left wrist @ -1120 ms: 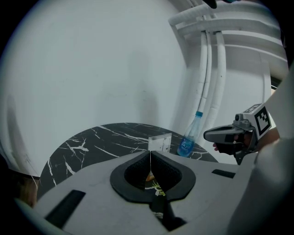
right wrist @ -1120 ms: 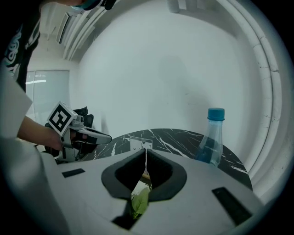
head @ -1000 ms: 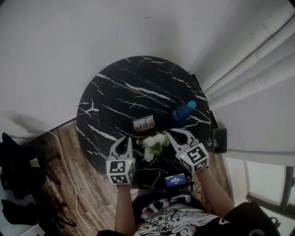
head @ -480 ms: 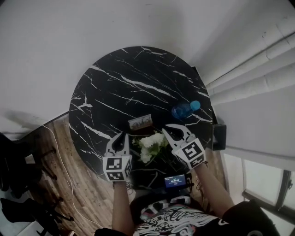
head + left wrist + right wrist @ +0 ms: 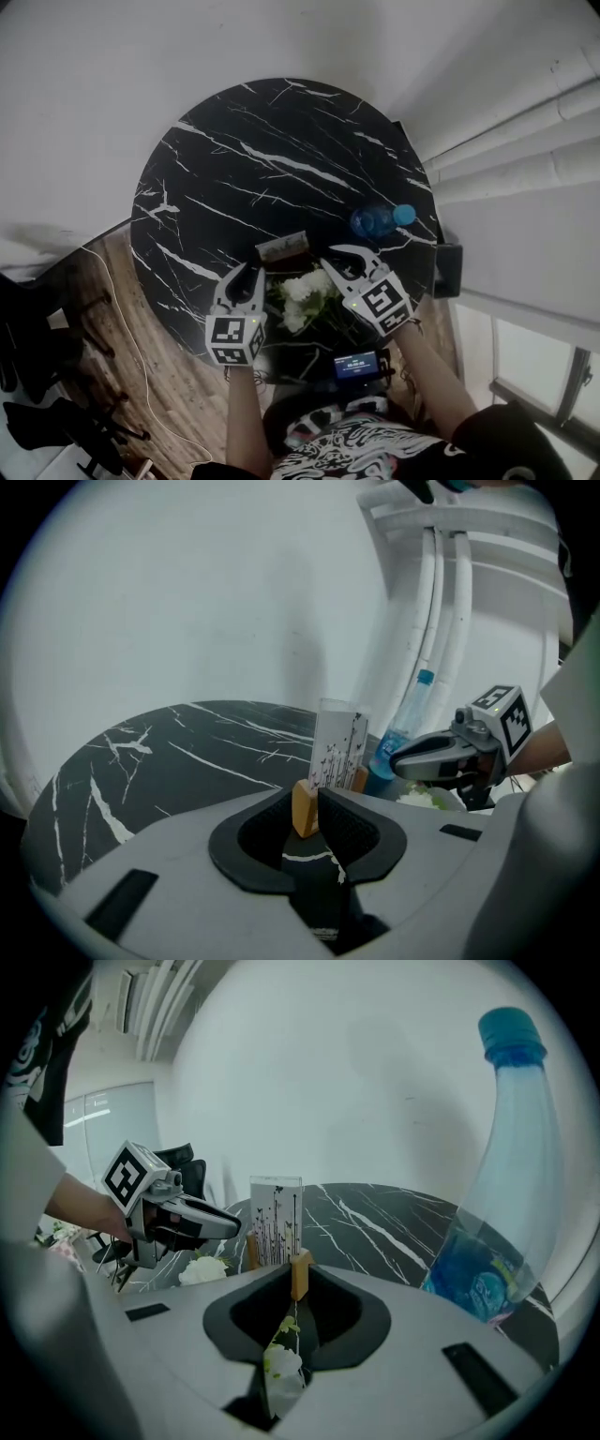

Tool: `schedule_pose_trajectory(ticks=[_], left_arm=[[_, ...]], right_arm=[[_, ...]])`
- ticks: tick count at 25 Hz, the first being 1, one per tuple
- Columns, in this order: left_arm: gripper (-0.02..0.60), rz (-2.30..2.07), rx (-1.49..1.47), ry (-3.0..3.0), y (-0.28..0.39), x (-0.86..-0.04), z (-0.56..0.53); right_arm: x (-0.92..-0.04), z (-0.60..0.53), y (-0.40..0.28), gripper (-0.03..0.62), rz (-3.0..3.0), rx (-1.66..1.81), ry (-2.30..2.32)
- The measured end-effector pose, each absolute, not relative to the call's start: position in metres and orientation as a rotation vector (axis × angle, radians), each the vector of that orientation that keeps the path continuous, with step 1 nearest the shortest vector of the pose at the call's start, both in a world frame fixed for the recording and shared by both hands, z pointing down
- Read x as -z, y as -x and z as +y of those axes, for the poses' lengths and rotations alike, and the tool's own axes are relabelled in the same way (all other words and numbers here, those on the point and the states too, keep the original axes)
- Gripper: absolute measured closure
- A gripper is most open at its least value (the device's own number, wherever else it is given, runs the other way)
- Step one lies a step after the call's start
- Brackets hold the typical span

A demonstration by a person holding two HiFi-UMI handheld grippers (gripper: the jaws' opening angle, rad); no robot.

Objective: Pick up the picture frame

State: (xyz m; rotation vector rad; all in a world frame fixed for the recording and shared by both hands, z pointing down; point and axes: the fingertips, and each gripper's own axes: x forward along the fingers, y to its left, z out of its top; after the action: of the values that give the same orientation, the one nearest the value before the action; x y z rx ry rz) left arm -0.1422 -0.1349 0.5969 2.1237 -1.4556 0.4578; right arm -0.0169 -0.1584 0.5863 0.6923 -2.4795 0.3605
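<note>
A person holding 2 hand-held grippers closes in on a small picture frame (image 5: 282, 247) that stands upright on a round black marble table (image 5: 244, 150), close to the edge nearest the person. The frame is a clear panel printed with dark stems and set on 2 pale wooden feet. The left gripper (image 5: 252, 270) sits at one end of the frame and the right gripper (image 5: 330, 257) at the other, both angled down toward the tabletop. In the left gripper view the jaws have just been opening and now stand a narrow way apart, with a wooden foot (image 5: 304, 810) showing in the gap at their tips; whether the pads touch it cannot be told. In the right gripper view the jaws are closed together along a thin line, and the frame's other foot (image 5: 299, 1275) appears right at their tips, contact unclear. White flowers (image 5: 305, 292) lie between the 2 grippers on the person's side of the frame. A blue-capped water bottle (image 5: 378, 221) stands near the frame, beside the right gripper. A small lit screen (image 5: 358, 365) sits below the table edge, at the person's chest.
</note>
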Motion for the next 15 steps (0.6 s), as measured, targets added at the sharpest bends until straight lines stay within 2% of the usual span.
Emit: schedule_pose_trajectory(ticks=[2, 6, 8, 15], left_arm=[[0.488, -1.438, -0.439, -2.130, 0.140, -0.601, -0.135], [0.462, -1.419, -0.458, -2.126, 0.140, -0.609, -0.136], [0.449, -1.408, -0.459, -2.128, 0.140, -0.612, -0.138], [0.411, -1.365, -0.475, -2.147, 0.133, -0.618, -0.149]], right_arm=[[-0.593, -0.161, 0.019, 0.568, -2.480, -0.388, -0.676], [-0.603, -0.165, 0.027, 0.479, -2.479, -0.411, -0.616], [-0.606, -0.167, 0.032, 0.454, -2.480, -0.407, -0.586], [-0.619, -0.173, 0.042, 0.433, -2.475, -0.382, -0.533]])
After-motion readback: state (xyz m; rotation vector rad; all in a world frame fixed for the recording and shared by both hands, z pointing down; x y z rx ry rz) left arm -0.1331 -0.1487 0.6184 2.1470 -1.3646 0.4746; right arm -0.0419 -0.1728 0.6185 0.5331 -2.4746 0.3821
